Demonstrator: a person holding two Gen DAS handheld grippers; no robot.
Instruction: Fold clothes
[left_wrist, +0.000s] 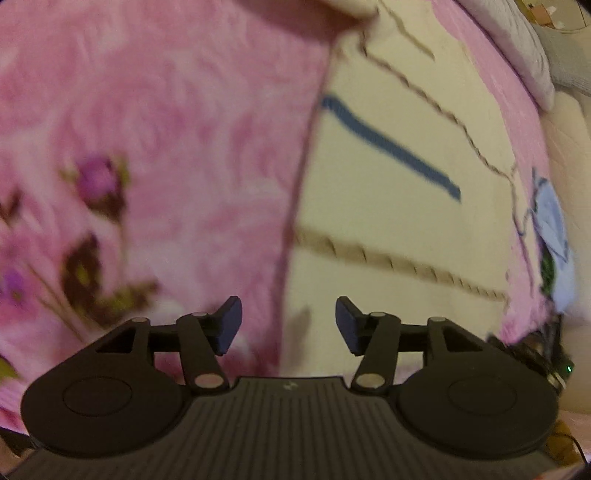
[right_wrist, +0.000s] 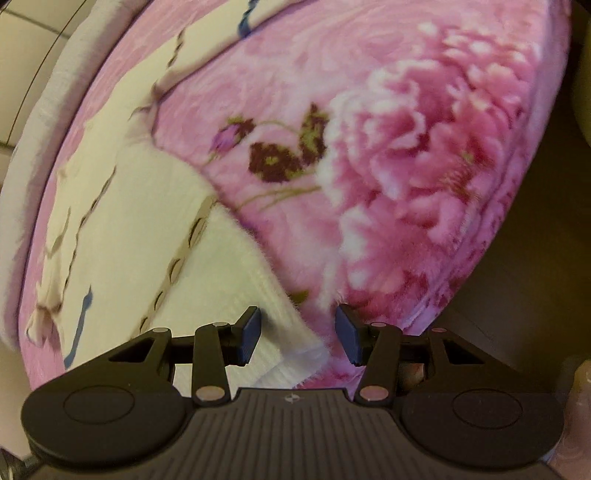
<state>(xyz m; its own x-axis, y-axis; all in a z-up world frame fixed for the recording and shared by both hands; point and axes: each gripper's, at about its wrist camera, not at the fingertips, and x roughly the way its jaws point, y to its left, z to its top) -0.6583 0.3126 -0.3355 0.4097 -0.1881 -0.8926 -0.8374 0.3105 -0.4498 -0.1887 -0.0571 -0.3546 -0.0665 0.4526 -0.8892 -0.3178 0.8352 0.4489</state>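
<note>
The cream sweater (left_wrist: 388, 206) lies spread on the pink floral blanket (right_wrist: 406, 147) over the bed, its striped front up. The right claw (right_wrist: 297, 334) stands released, with a ribbed corner of the sweater between its jaws (hem or cuff, I cannot tell). The left claw (left_wrist: 288, 325), released and empty, hovers above the sweater's edge. This looks like lining up a grasp; closing on that corner seems next

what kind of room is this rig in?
Likely a bedroom: a cream sweater lies on a pink floral fleece blanket over what looks like a white mattress edge, with grey pillow-like bedding behind.
</note>
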